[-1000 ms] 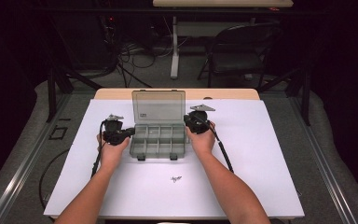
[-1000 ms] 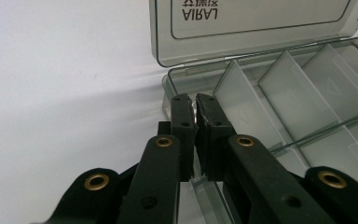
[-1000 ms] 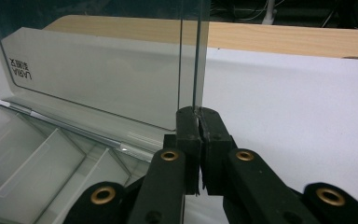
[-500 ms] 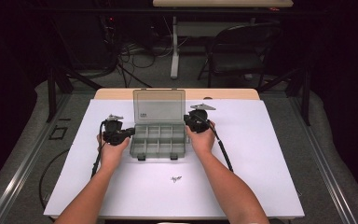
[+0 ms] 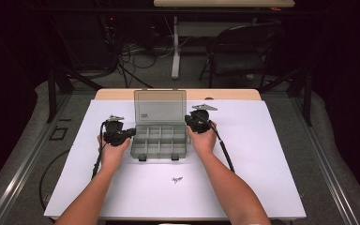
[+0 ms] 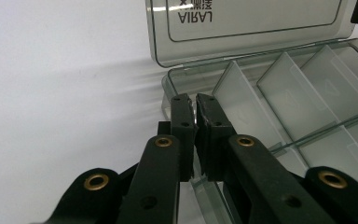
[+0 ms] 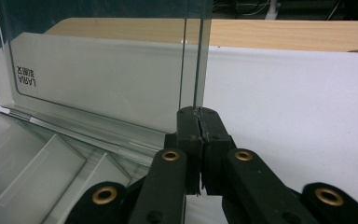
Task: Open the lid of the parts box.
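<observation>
At box (image 5: 160, 139) sides | left gripper (image 5: 130, 133), right gripper (image 5: 187, 123) closed, empty | tips hidden

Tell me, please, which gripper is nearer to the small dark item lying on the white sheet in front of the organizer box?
Left, narrowly. The left gripper sits at the box's left edge, the right gripper at its right edge slightly farther back; the small dark item lies nearer the person, between the forearms.

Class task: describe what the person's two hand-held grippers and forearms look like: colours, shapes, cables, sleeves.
Left gripper and right gripper are black, each with two flat jaw bars joined by brass-ringed pivots and blocky pads. A grey three-cornered plate tops each. A black cable trails from each. The forearms are bare, no sleeves showing.
</observation>
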